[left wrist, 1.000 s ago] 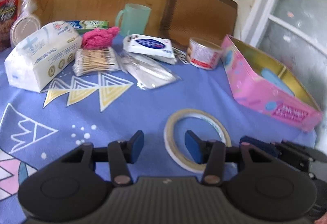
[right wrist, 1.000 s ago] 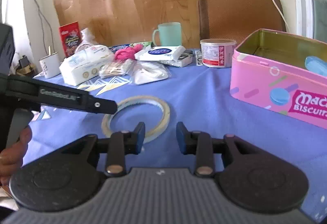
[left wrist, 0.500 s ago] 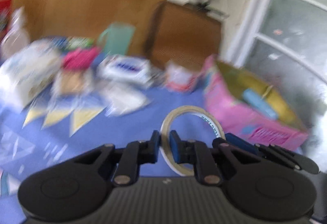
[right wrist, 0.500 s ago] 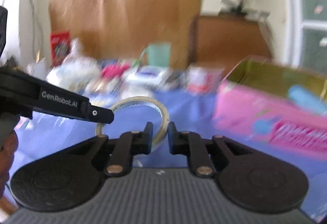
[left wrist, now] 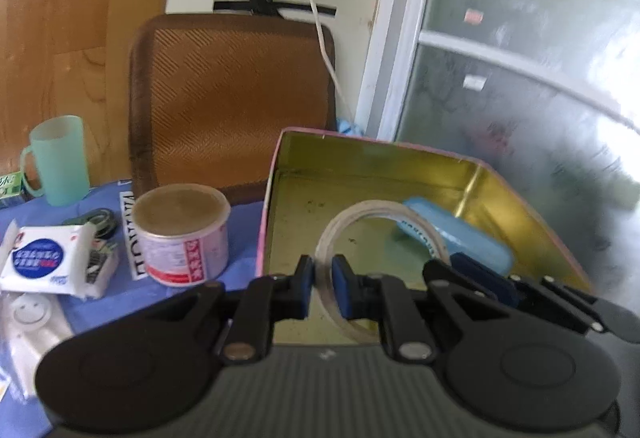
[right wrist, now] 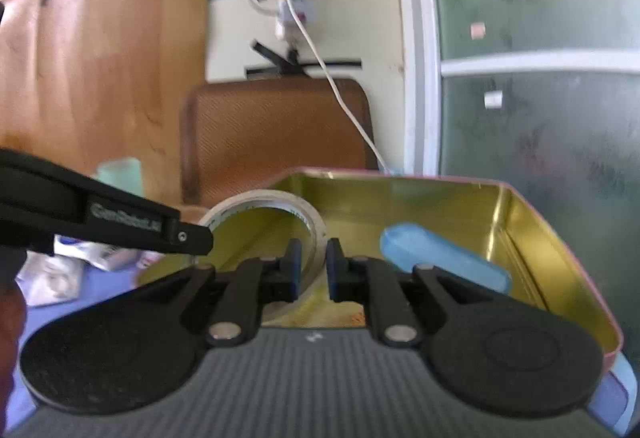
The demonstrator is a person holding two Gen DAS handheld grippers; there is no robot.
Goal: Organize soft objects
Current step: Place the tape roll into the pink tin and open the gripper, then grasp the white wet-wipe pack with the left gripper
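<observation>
Your left gripper is pinched narrow on the near-left wall of the tape roll; your right gripper is likewise clamped on the band of the same roll, on its other side. Both hold it at once, tilted on edge, over the open biscuit tin.

Just right of your fingers, a blue oblong case lies on the tin floor. Beyond your left fingers and to their left stand a round can with a red label, a white packet with a blue oval, and, farther off, a green mug.

Risks, as judged:
- Uneven release would let the roll swing or roll against the case.
- Pulling the grippers apart would distort the thin ring.
- Lowering too far forward could strike the tin's wall.

Legible writing: "GenRobot.AI", blurred, on the left gripper's arm seen from the right wrist. The can's red label and the packet's oval carry characters too small to read. A strip beside the can shows large letters, only partly visible.
</observation>
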